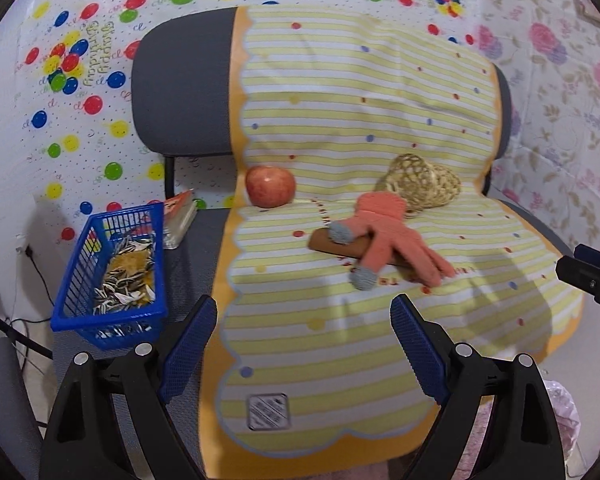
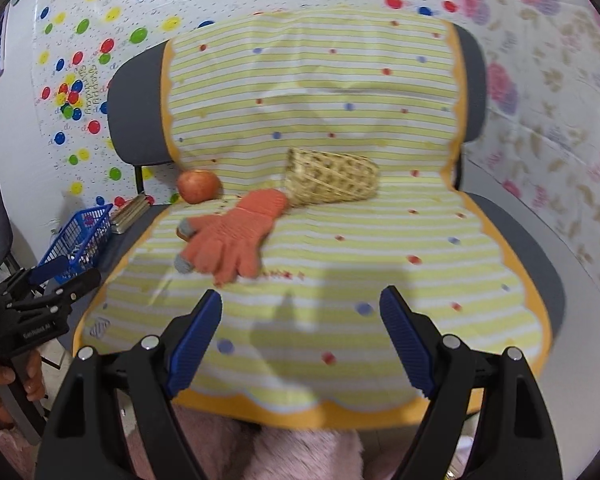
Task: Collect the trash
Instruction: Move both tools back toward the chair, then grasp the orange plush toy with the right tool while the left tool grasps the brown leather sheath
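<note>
A blue wire basket [image 1: 112, 276] at the chair seat's left edge holds sunflower-seed shells and a yellow wrapper [image 1: 130, 276]; it also shows in the right wrist view [image 2: 80, 240]. An orange glove [image 1: 392, 236] lies over a brown flat object [image 1: 336, 246] on the yellow striped cloth [image 1: 340, 340]. The glove also shows in the right wrist view [image 2: 236, 236]. My left gripper [image 1: 304, 344] is open and empty, in front of the glove. My right gripper [image 2: 300, 336] is open and empty above the cloth's front.
A red apple [image 1: 271, 185] and a woven basket on its side [image 1: 420, 184] lie at the back of the seat. A book [image 1: 180, 218] sits behind the blue basket. The left gripper shows at the left in the right wrist view [image 2: 40, 300].
</note>
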`<state>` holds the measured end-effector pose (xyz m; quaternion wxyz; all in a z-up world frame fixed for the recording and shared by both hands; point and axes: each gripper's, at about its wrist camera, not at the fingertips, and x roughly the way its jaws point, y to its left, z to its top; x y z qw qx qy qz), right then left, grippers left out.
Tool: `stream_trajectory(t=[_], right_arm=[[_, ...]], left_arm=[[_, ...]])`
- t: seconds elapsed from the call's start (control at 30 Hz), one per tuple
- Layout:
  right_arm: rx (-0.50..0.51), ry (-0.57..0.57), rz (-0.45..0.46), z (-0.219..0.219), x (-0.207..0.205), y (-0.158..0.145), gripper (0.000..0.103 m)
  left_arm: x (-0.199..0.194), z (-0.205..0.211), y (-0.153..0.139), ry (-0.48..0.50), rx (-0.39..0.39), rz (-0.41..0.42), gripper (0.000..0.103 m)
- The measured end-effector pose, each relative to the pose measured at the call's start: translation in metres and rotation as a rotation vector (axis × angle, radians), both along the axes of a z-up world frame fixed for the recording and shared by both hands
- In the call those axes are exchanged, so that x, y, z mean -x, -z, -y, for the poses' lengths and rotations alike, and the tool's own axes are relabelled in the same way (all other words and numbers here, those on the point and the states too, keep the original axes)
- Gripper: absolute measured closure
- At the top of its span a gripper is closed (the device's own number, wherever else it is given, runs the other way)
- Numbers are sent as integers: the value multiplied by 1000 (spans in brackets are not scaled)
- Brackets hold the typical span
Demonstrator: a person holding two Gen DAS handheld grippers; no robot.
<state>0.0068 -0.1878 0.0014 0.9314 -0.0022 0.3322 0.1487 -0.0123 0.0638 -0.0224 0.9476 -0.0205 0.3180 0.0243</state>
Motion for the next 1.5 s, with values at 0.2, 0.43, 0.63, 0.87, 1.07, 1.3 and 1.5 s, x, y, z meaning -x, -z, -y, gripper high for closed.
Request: stream_trajectory(t=[0.2,0.43,0.63,0.87,1.07,1.3,1.5], right_arm=[[-5,-56,-20,-39,-44,10,23],[-27,-102,-86,-72,-93,31,31],[-68,-155,-161,-100,-128,48,30],[-70,-147,-223,-108,-142,67,71],[-58,-73,-110,-52,-102,34,83],[-28,24,-37,13,-57,11,83],[-122,76,-24,55,-49,14,83]], left_arm=[[-30,-18,12,-33,22,-46,15],[-55,-32,21,-85,23,-69,15],[-63,-40,22,-104,37,-66,15],[-62,-34,28,-73,31,-80,15],[-63,-16,33,-17,39,-93,15],[-63,15,36,45,49,-109,15],[-61,41,39,92,28,-123,15]])
